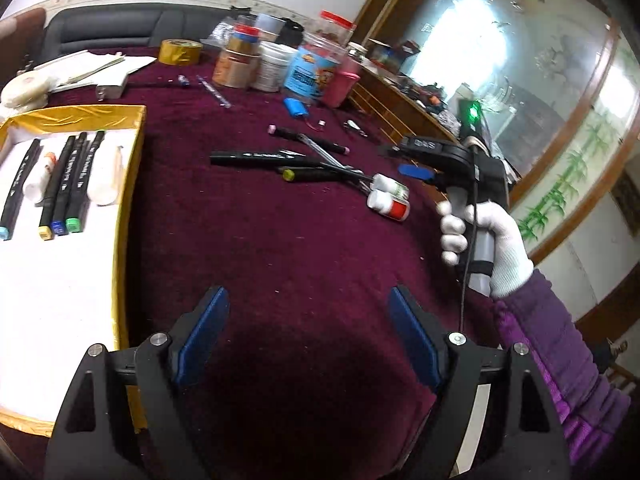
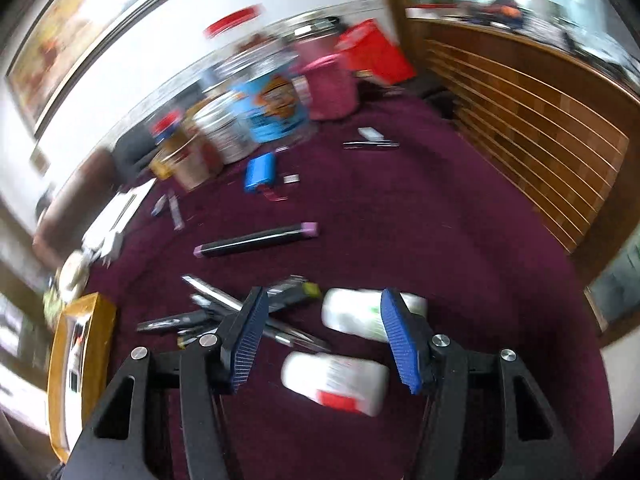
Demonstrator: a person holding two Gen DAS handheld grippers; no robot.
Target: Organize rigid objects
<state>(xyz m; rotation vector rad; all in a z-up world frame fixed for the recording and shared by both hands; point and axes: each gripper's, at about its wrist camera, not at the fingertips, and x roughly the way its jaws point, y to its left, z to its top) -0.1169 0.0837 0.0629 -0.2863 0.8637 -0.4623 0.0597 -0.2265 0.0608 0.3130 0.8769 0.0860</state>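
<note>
My left gripper [image 1: 308, 296] is open and holds nothing, low over the maroon cloth. To its left a gold-rimmed box [image 1: 132, 168] holds several black markers [image 1: 60, 184] and a white bottle [image 1: 38, 178] side by side. Loose black markers and pens [image 1: 280, 158] lie crossed on the cloth further out, with two white bottles [image 1: 390, 200] at their right end. A gloved hand holds my right gripper [image 1: 404, 160] just above those bottles. In the right wrist view that gripper [image 2: 325, 300] is open over the red-labelled bottle [image 2: 336, 380] and the green-labelled bottle [image 2: 360, 314]; its pads touch neither.
A purple-capped marker [image 2: 256, 240] and a blue battery pack [image 2: 260, 172] lie further out. Jars, tape rolls and a pink container [image 1: 338, 84] crowd the far edge. Papers [image 1: 80, 68] lie at the far left. A wooden slatted bench [image 2: 520, 128] runs along the right.
</note>
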